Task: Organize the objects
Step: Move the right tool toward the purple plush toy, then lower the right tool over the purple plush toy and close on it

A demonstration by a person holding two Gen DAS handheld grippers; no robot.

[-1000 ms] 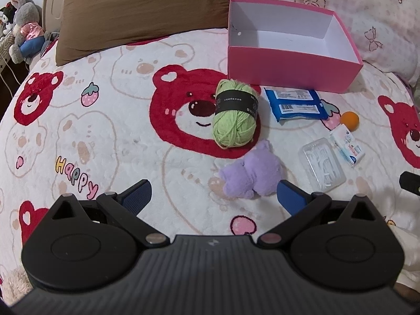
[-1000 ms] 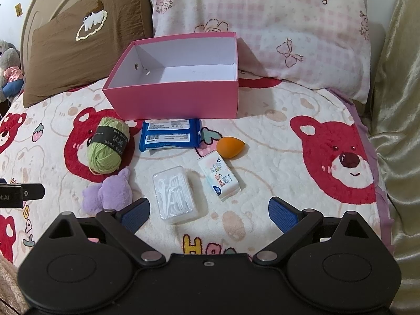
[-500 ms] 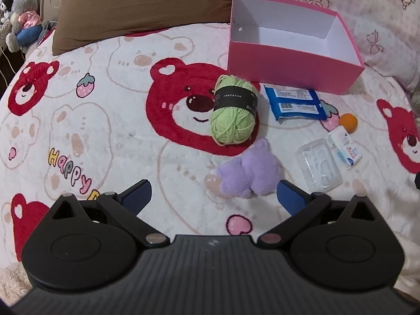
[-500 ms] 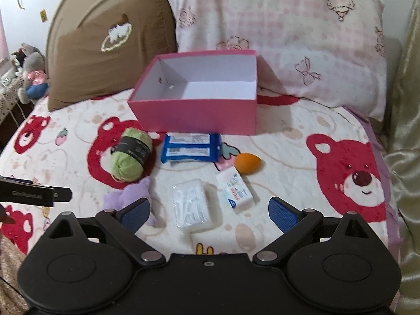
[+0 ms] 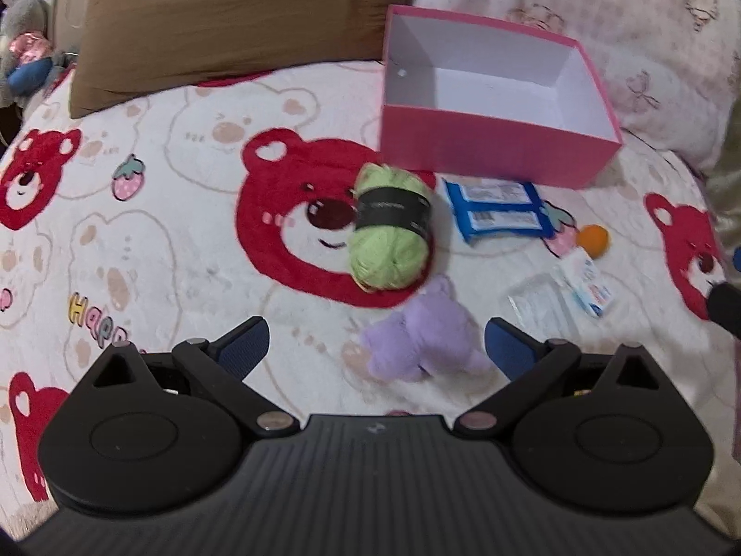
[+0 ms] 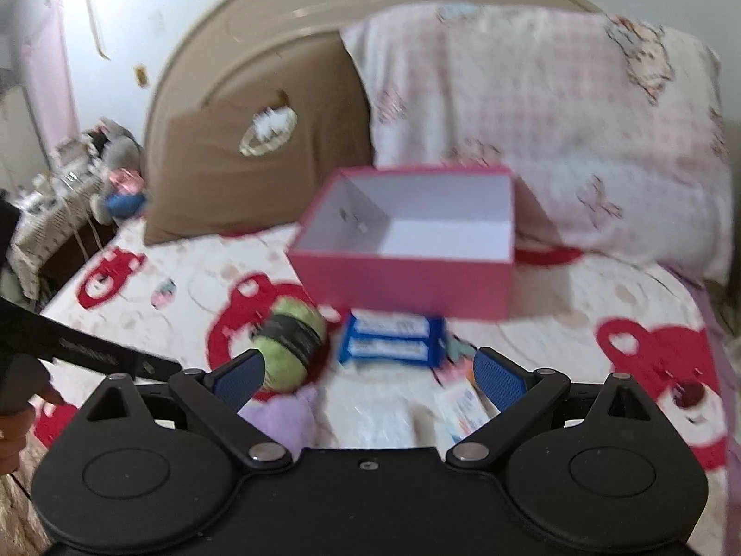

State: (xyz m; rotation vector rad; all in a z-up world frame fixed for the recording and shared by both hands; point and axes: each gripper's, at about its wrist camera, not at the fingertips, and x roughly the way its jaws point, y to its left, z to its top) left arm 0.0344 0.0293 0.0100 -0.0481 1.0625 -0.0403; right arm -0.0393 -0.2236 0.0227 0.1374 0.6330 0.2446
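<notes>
Both hand-held grippers, left (image 5: pixel 376 340) and right (image 6: pixel 369 374), jaws apart, holding nothing. Purple plush (image 5: pixel 419 336) nearest, then green yarn (image 5: pixel 390 231), blue packs (image 5: pixel 499 209), orange sponge (image 5: pixel 593 236) loose on bed (image 5: pixel 162 231). Pink box (image 5: pixel 491 148) farthest, empty. Nothing sorted yet.

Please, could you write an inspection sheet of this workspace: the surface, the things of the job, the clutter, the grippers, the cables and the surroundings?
Surface: bedspread with red bear print.
Job's things: pink box open and empty; green yarn ball, blue packets, orange sponge, purple plush, clear case and small white-blue pack lie in front of it.
Clutter: nothing seen.
Grippers: left gripper open, holding nothing; right gripper open, holding nothing.
Cables: nothing seen.
Surroundings: brown pillow, pink checked pillow, headboard, soft toys at the left.
</notes>
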